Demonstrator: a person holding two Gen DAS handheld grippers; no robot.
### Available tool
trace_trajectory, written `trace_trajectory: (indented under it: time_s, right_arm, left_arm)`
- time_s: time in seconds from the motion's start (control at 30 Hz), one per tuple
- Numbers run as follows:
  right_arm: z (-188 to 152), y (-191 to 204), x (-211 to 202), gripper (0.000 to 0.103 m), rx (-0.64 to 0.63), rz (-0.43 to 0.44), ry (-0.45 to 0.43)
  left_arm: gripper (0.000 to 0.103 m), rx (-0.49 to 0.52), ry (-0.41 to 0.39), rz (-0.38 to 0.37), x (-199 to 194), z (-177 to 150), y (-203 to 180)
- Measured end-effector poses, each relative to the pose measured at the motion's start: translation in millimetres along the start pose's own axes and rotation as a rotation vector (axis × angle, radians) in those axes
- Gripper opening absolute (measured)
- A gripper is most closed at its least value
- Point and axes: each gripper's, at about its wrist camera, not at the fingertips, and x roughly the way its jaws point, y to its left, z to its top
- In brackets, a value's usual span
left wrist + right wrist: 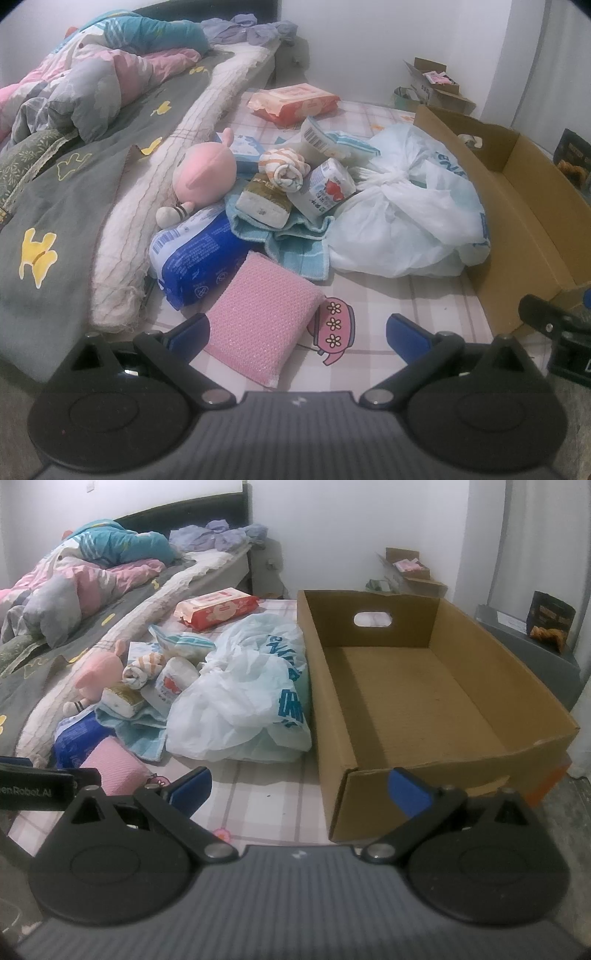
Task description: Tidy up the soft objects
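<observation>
- Left claw: blue-padded fingers spread wide, gripping nothing, low over the pink checked bed sheet, with the near corner of the pink knitted scrubbing sponge lying between them.
- Right claw: likewise wide apart and empty, hovering at the near left corner of the shallow brown cardboard box.
- Seen whole only from the right wrist: box floor bare, oval hand-hole in the far wall; from the left wrist, just its left wall and part of the inside at the right edge.
- Clearer from the left wrist: heap left of the box, namely pink plush toy, blue tissue pack touching the sponge, light blue towel under small white packets, rolled striped cloth on top.
- Knotted white plastic bag: just beside the box's left wall.
- Red wet-wipe pack: farther back, apart from the heap.
- Rumpled quilts along the left in both views.
</observation>
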Motion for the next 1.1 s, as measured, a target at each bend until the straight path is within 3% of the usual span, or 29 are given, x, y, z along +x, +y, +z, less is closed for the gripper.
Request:
trace_trajectory:
  time_s: [1.1]
  right_arm:
    - [-0.8,1.8,1.9,0.102,0.001,-0.011,0.006]
  left_arm:
    - [0.102,-0.001,0.004,0.001,1.4,0.0,1.1]
